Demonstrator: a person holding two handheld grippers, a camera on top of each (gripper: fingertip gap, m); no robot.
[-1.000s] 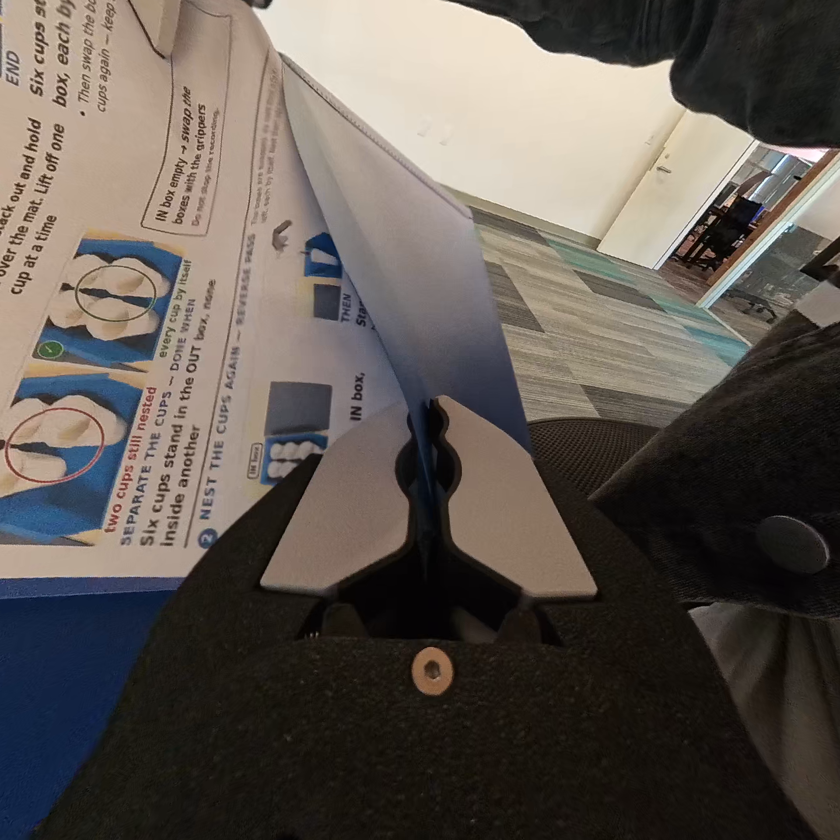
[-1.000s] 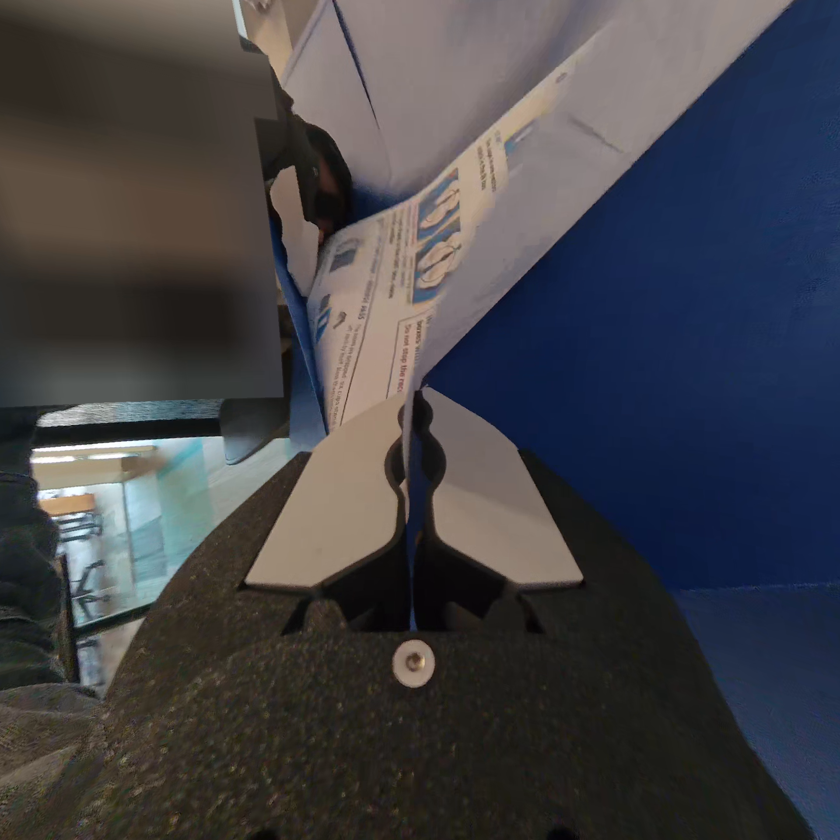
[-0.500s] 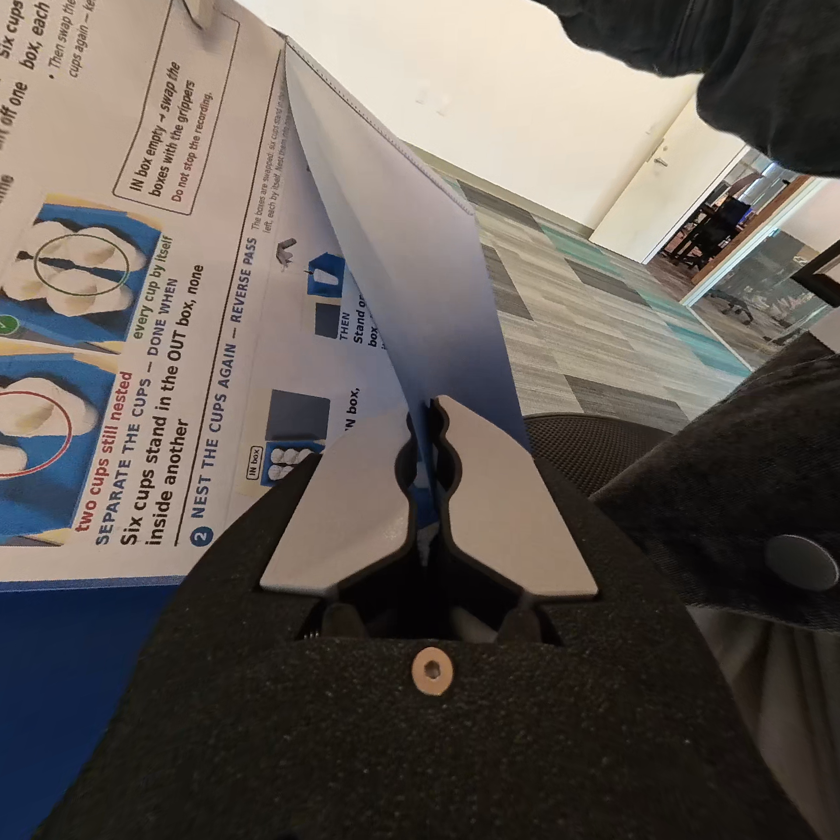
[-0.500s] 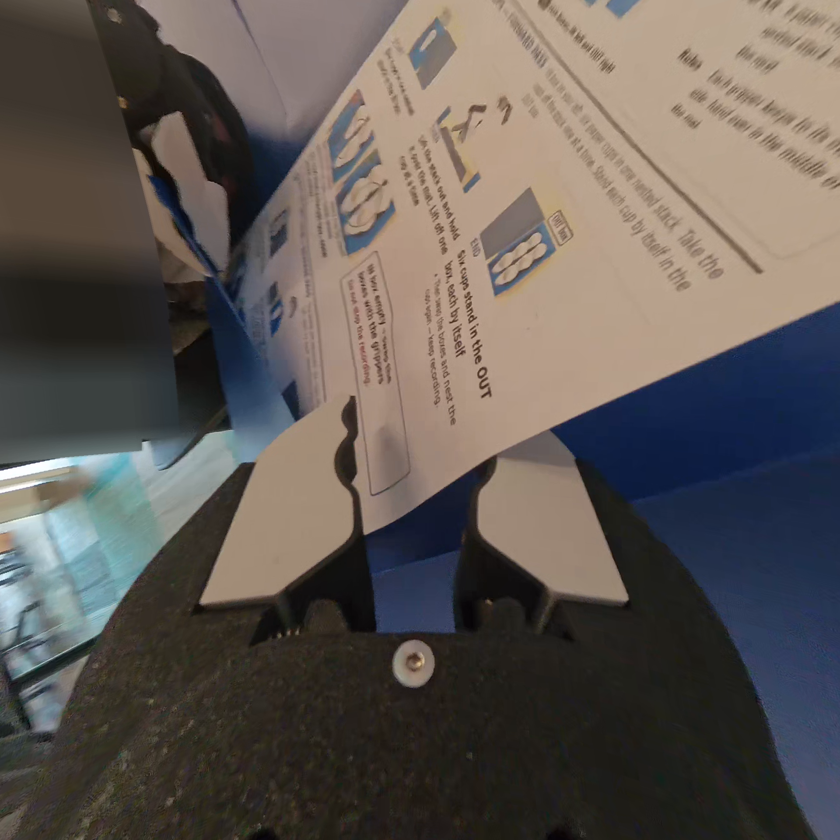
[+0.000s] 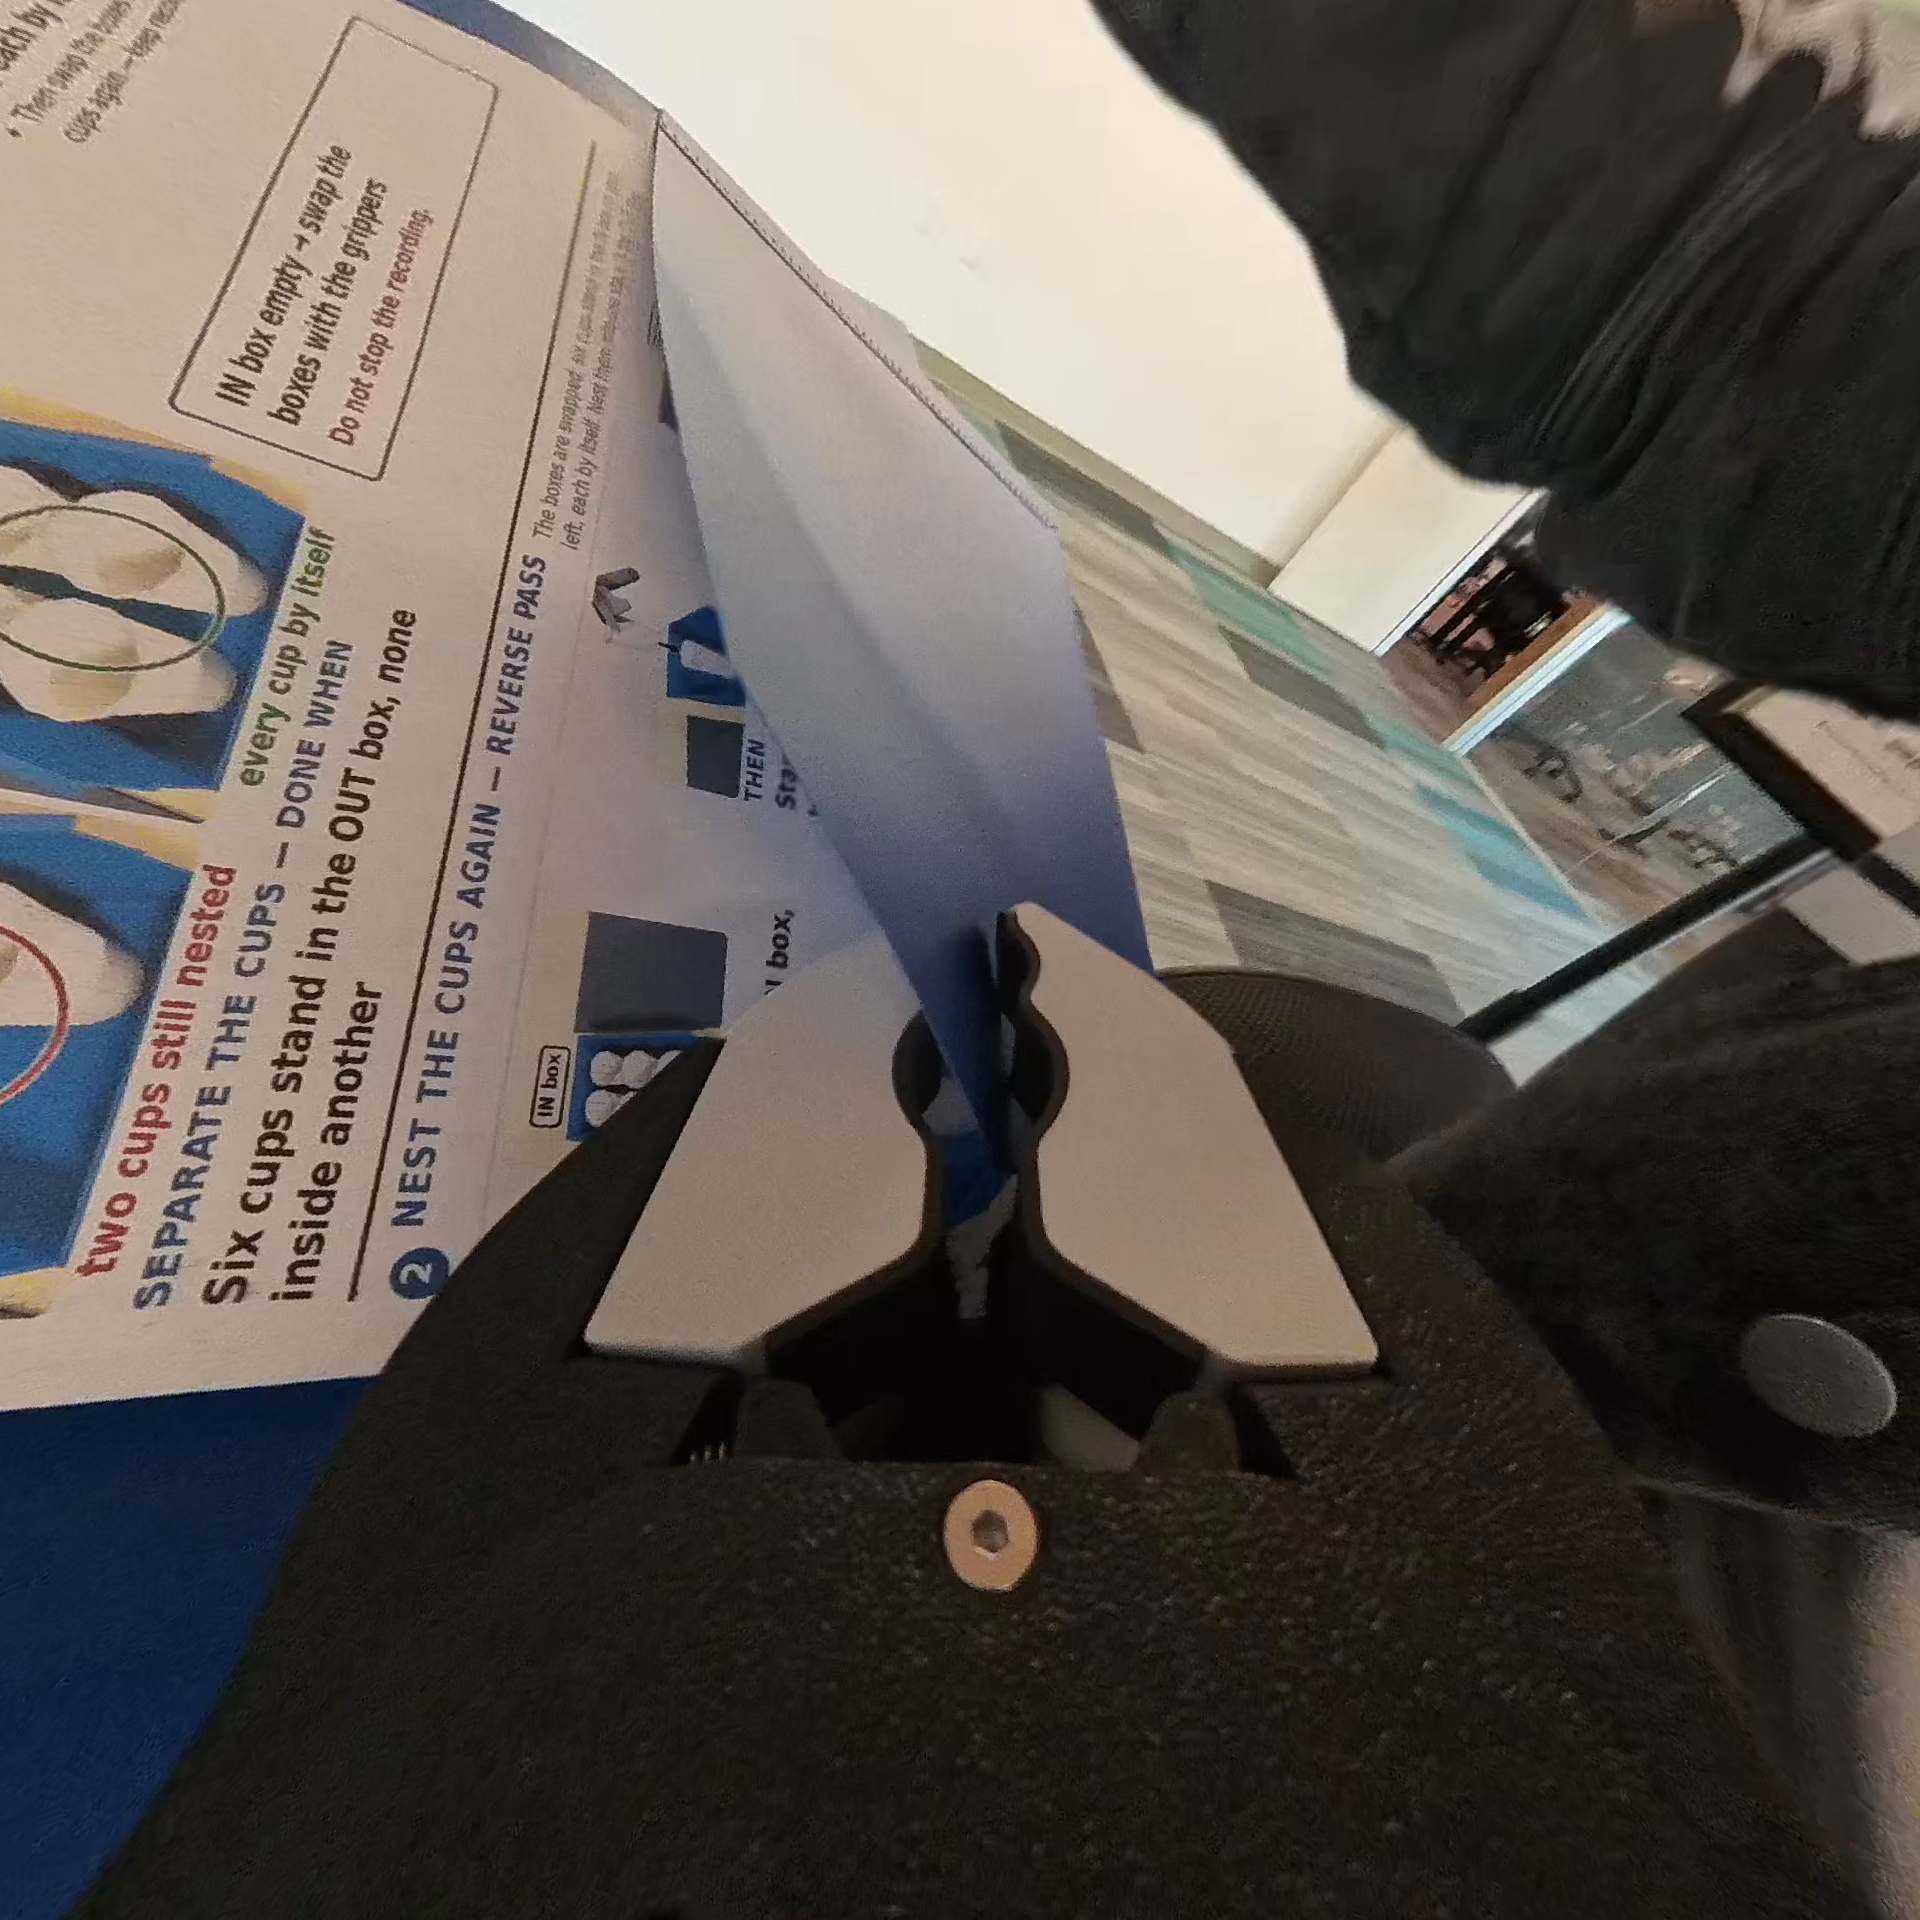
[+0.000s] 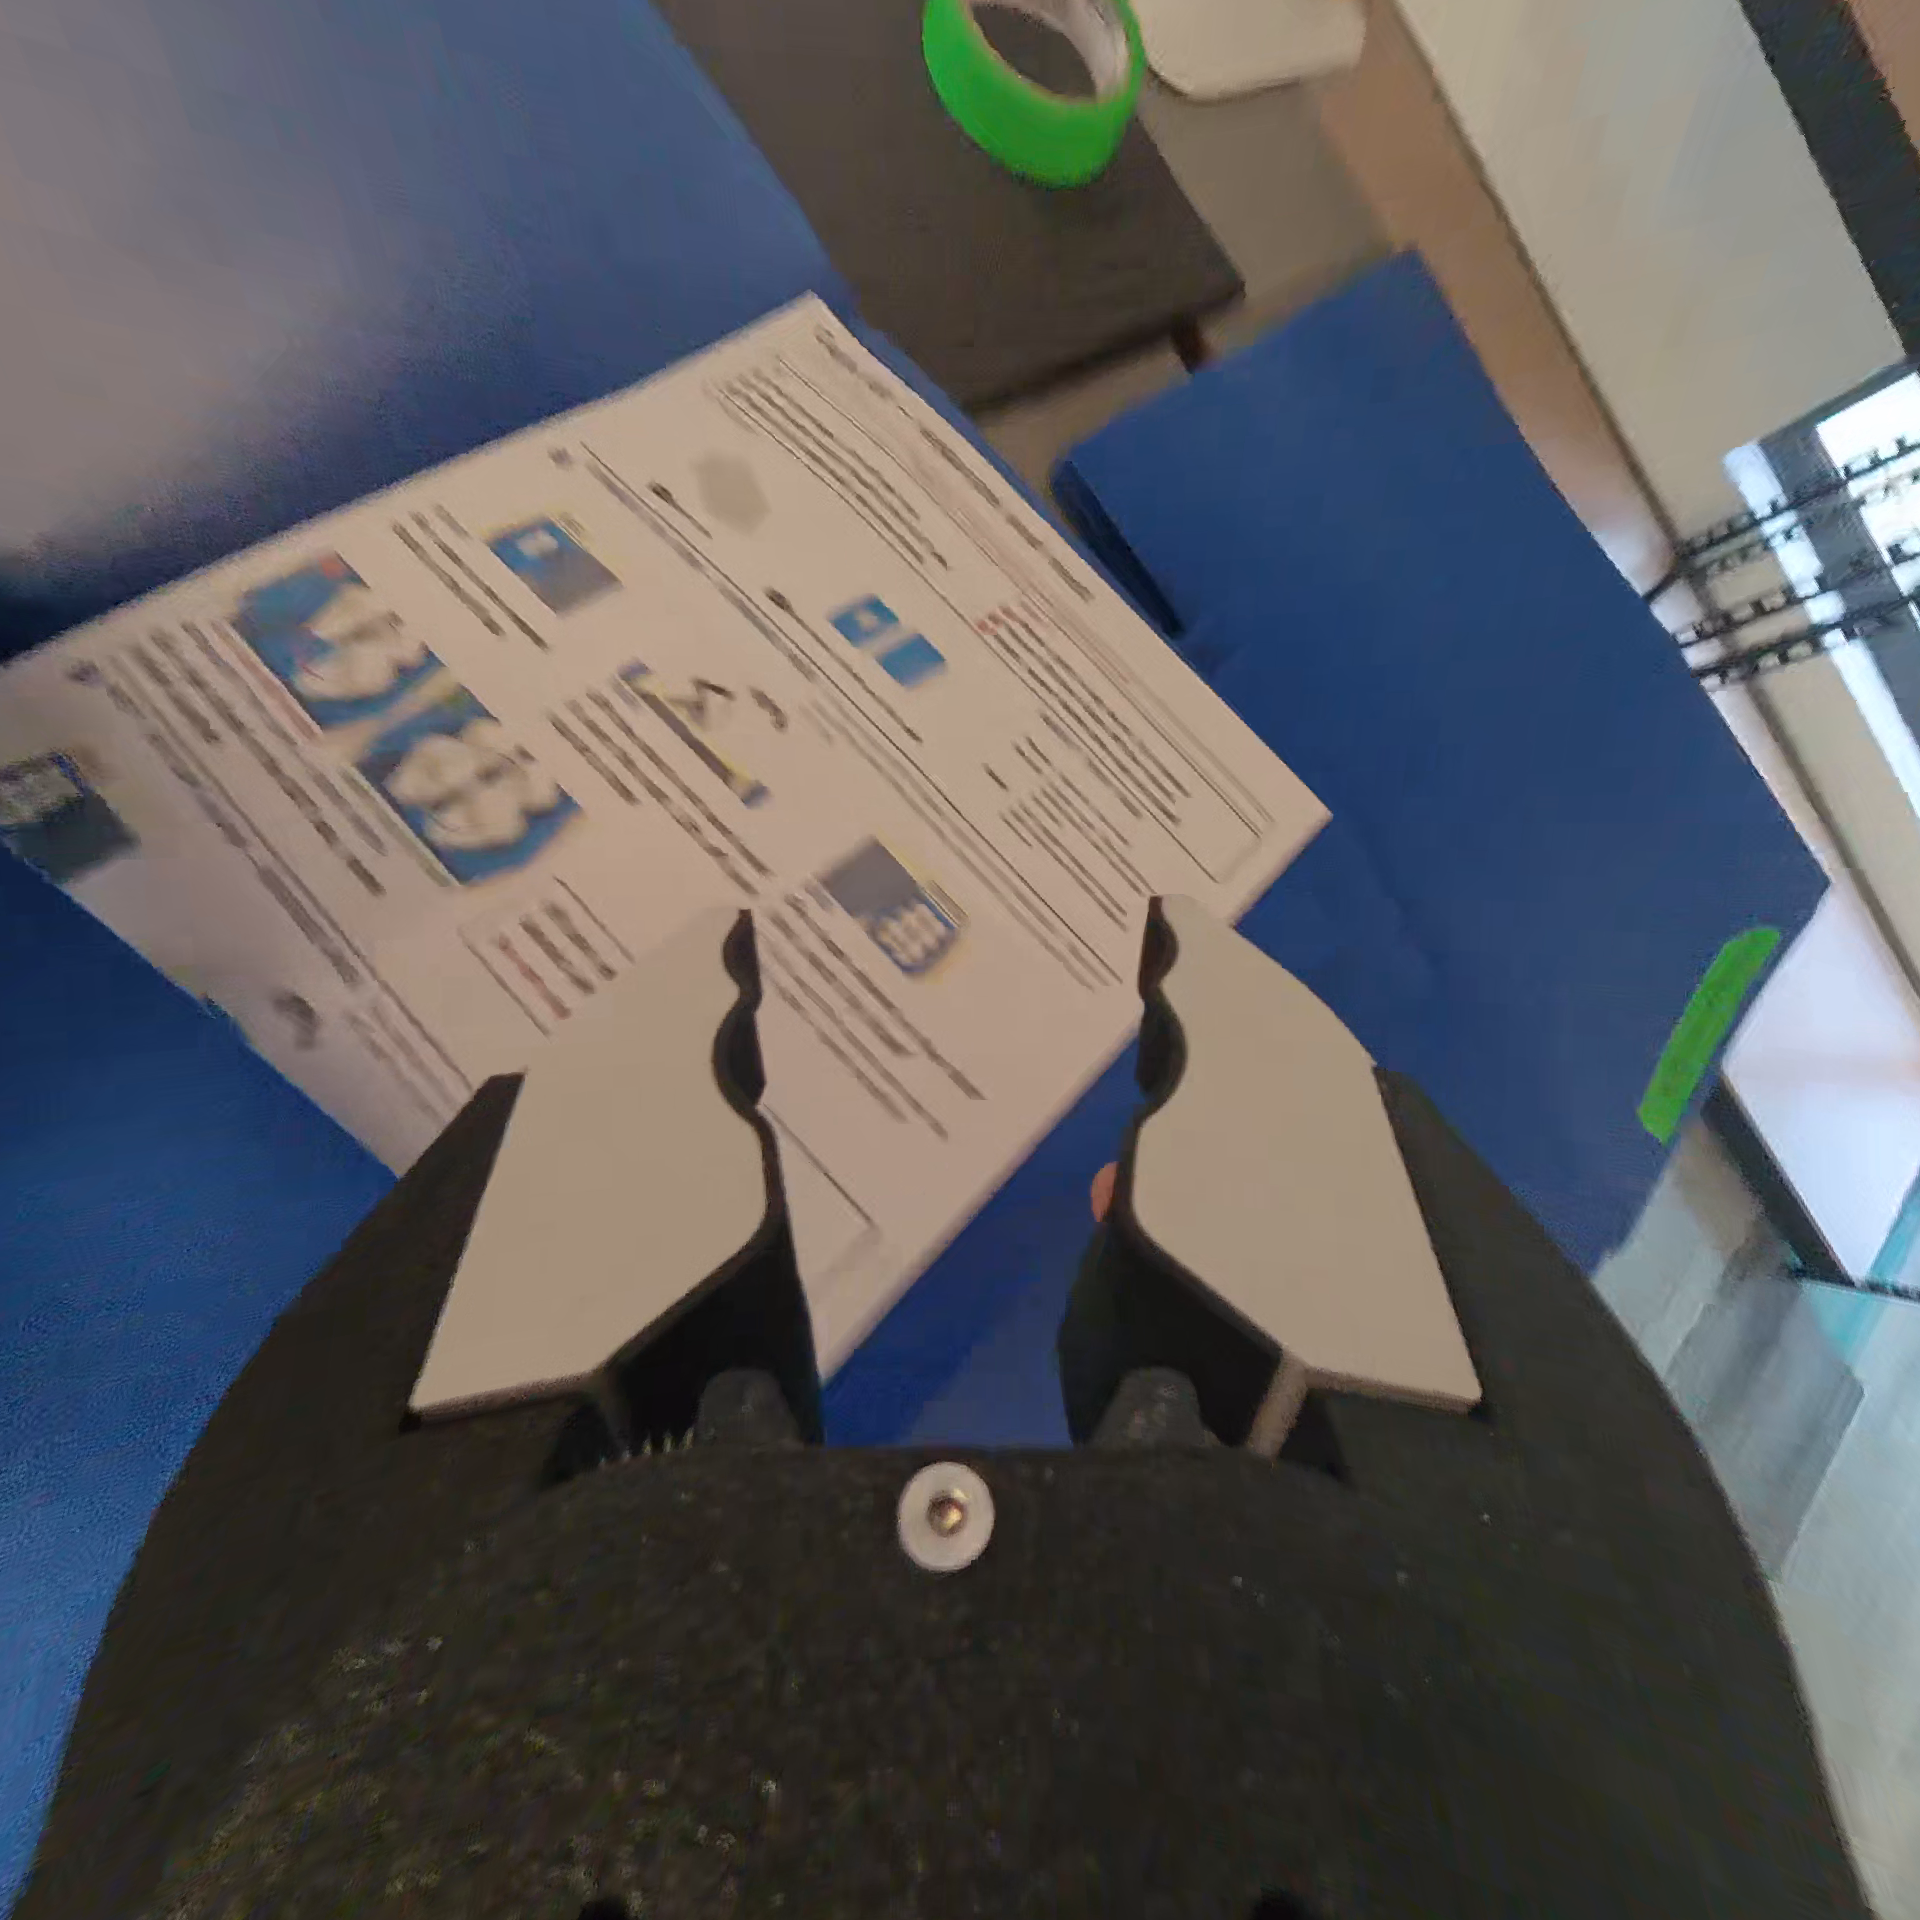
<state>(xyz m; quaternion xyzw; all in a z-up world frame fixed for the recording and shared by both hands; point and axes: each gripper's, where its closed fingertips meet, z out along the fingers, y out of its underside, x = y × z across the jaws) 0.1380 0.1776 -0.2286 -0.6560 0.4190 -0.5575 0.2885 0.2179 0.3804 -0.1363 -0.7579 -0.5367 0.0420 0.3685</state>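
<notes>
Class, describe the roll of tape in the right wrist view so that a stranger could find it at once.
Start at the blue mat and look beyond its far edge to the dark table. The roll of tape rests on that table, the only bright green ring, beside a white object.

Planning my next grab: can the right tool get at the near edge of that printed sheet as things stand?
Probably yes. The right tool is open above the printed sheet, whose near edge lies between its fingers on the blue mat; nothing blocks it. The image is blurred.
</notes>
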